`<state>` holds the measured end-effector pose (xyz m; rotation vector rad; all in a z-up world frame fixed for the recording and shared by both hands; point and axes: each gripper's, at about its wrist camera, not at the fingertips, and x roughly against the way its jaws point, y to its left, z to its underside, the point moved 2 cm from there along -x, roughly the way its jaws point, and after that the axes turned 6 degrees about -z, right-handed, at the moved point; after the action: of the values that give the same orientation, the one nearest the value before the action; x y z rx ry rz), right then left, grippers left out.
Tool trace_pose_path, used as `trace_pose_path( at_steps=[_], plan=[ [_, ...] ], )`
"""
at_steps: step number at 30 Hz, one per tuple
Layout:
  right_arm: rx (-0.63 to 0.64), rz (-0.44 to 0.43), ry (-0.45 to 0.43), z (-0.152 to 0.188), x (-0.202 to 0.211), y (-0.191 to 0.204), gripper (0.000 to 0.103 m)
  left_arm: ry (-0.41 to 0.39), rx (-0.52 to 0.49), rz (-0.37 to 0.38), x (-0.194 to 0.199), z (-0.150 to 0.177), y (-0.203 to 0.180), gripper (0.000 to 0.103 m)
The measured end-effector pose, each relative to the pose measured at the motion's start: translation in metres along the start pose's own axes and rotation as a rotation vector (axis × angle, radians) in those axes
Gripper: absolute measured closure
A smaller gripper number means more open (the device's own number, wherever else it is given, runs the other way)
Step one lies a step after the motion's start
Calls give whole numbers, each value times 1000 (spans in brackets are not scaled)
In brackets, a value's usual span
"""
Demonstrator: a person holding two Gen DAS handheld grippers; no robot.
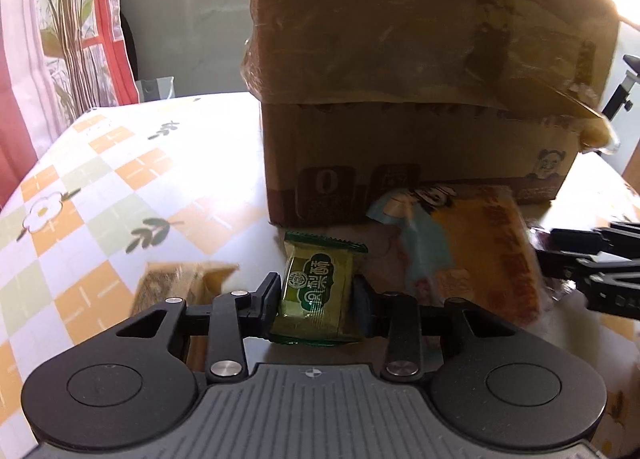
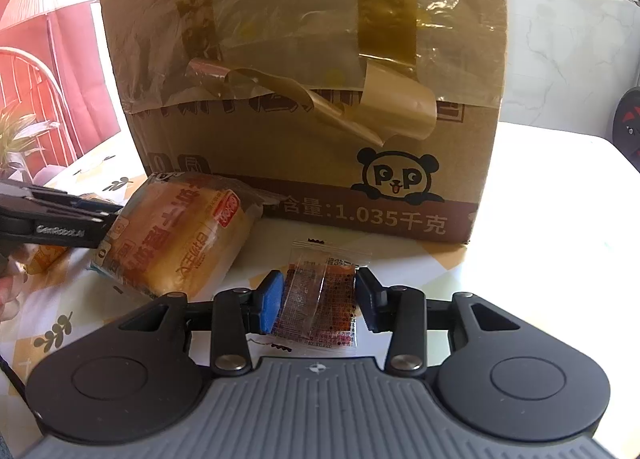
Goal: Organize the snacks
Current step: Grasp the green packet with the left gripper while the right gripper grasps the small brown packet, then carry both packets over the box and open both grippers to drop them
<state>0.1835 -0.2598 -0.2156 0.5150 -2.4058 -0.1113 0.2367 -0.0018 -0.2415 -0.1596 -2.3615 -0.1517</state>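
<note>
Before the taped cardboard box (image 2: 312,91) on the surface (image 1: 100,187): left hand-held gripper (image 1: 316,295) clamps green pastry packet (image 1: 318,291); right hand-held gripper (image 2: 320,299) grips clear snack sachet (image 2: 320,295); bread pack (image 2: 176,235) between them.

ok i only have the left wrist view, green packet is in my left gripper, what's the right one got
Observer: The right gripper has a small clear packet with red print between its fingers.
Operator: is that packet touching the box
Observer: No, it sits apart from the cardboard box, with bare tablecloth between them.
Operator: anything printed on that side of the box
Observer: Yes, a panda face logo near the lower right of the box front, above the text 1.035.
</note>
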Motion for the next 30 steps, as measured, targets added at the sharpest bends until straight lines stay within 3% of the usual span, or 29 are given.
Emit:
trace_pose_path(
  at_steps=[8,21,26,30],
  plan=[
    [1,-11,-4,1,3,1,61,-29,85,6,36,21,-6,63],
    [0,-32,-83,3,47,10,61,-107,113,39,65,13,-10,63],
    [15,-52,-156,-12,72,14,61,-182,64,35,88,0,-14,63],
    [38,-71,-254,-45,95,16,61,-278,64,55,111,-32,-10,63]
  ],
)
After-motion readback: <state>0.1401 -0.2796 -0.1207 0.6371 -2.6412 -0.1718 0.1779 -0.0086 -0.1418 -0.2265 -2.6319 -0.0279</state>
